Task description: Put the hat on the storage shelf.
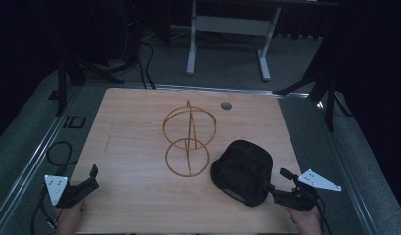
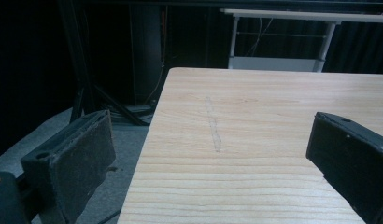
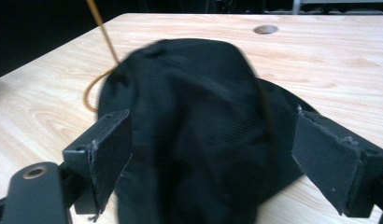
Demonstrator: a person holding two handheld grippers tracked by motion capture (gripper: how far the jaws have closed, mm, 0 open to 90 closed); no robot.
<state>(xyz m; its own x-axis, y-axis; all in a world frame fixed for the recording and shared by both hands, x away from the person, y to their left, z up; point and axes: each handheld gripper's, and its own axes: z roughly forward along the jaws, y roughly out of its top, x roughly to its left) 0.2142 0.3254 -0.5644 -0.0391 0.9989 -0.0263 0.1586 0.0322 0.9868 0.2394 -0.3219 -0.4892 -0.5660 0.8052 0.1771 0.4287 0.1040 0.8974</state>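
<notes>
Toward the near right of the wooden table [image 1: 140,147] lies a black cap [image 1: 242,171], its dark crown rounded upward and its brim flat on the wood. My right gripper [image 1: 279,183] sits at the cap's near right edge with its jaws spread wide; in the right gripper view the cap [image 3: 199,130] lies between the two black pads [image 3: 110,149], and I cannot tell whether either pad touches the cloth. Just to the left of the cap, nearer the table's middle, stands a gold wire stand [image 1: 189,139] made of two hoops, one above the other, joined by an upright ring. A small round grey hole [image 1: 226,105] marks the far side of the tabletop. My left gripper [image 1: 91,178] rests at the near left corner, well apart from the cap, jaws spread over bare wood.
</notes>
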